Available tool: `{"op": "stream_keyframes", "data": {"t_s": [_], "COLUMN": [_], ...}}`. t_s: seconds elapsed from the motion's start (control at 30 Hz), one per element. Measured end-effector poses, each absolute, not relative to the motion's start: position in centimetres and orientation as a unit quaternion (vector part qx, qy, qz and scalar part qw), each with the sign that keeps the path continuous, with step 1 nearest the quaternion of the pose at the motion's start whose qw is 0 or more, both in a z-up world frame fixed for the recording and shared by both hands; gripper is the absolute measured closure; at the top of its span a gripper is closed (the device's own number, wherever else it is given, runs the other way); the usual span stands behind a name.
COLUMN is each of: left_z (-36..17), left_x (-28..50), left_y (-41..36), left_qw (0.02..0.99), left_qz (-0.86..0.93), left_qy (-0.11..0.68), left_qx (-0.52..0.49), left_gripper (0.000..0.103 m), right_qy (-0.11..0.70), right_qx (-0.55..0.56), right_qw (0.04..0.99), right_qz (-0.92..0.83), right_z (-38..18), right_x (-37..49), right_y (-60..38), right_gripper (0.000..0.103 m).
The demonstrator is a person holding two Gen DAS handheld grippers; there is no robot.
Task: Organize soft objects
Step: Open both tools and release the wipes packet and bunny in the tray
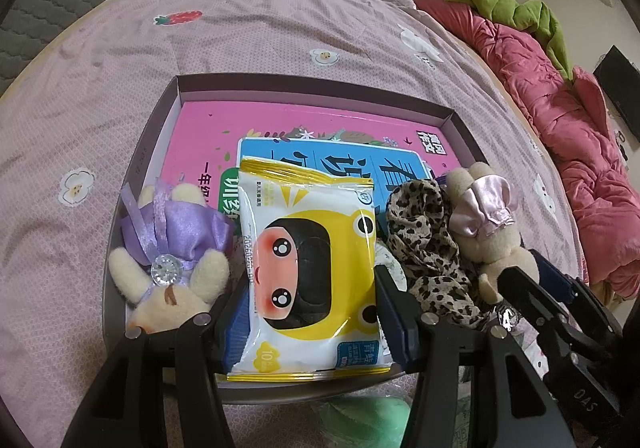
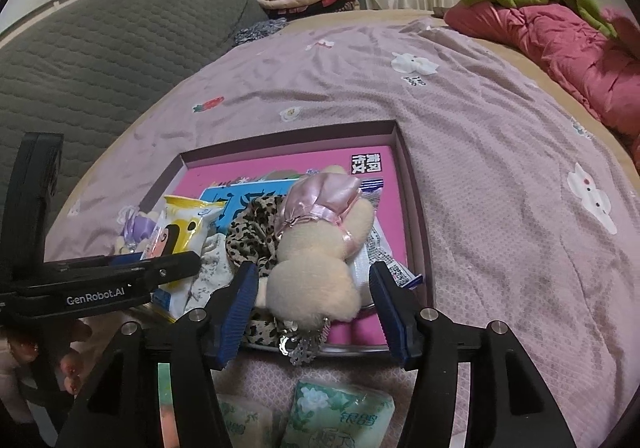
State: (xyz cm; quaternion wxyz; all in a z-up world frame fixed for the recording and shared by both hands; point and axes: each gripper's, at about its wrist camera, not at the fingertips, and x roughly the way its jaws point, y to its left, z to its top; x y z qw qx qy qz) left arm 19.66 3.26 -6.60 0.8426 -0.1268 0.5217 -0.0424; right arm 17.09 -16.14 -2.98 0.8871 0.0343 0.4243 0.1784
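A: Purple-dress bear point(image 1: 168, 248) is lying at the left of the box point(image 1: 132, 184). Is the left gripper point(image 1: 308, 312) squeezing the wipes pack point(image 1: 308, 272)?

B: Yes, over the box. Next, the spotty cloth point(image 1: 424, 248) is sitting inside.

A: And the right gripper point(image 2: 312, 308)?

B: It is gaping around the pink-dress bunny point(image 2: 316, 248), not pinching. Green tissue packs point(image 2: 340, 416) are waiting outside.
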Motion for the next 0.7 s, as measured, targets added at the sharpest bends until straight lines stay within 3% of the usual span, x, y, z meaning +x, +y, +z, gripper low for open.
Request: {"op": "stream_keyframes", "data": {"t_s": [0.13,0.7], "left_z": [-6.5,-5.9], "left_x": [19.6,19.2], "left_y": [3.1,3.0], "left_qw": [0.842,0.843], "left_qz": [-0.036,-0.027], "left_qy": [0.523,0.524], "left_qx": [-0.127,-0.116], "left_gripper": [0.047,0.046], "right_qy": [0.421,0.415], "right_qx": [0.042,0.028], "right_qw": [0.888,0.894], "right_qz": [0.177,0.167], "right_z": [-2.6,-1.5], "right_x": [16.8,16.1], "right_y": [-16.3,-16.4], "right_gripper": [0.035,0.031]}}
